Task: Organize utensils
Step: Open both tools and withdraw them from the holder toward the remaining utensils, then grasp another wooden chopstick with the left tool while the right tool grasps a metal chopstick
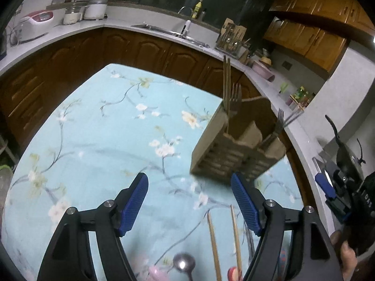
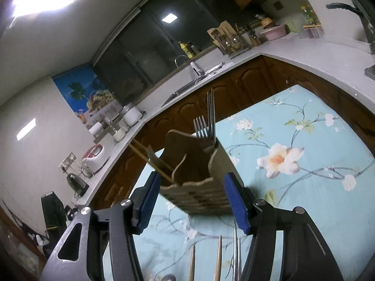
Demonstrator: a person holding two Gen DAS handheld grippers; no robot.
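Observation:
A wooden utensil holder (image 1: 236, 145) stands on the floral blue tablecloth (image 1: 98, 145). It holds chopsticks (image 1: 226, 82) and forks (image 1: 235, 98) in one slot and more forks (image 1: 279, 121) in another. My left gripper (image 1: 189, 201) is open and empty above the cloth. Two loose chopsticks (image 1: 214, 241), a metal spoon (image 1: 184, 263) and a pink item lie below it. My right gripper (image 2: 193, 201) is open and empty just in front of the holder (image 2: 199, 178). Two chopsticks (image 2: 219, 257) and a fork (image 2: 236, 253) lie beneath it. The right gripper (image 1: 328, 187) also shows at the left view's right edge.
A white kitchen counter (image 1: 70, 27) with brown cabinets curves around the table. It carries a sink (image 1: 164, 29), rice cookers (image 1: 35, 23), a utensil rack (image 1: 230, 39) and a pink bowl (image 1: 263, 69). A kettle (image 2: 76, 181) sits on the counter at left.

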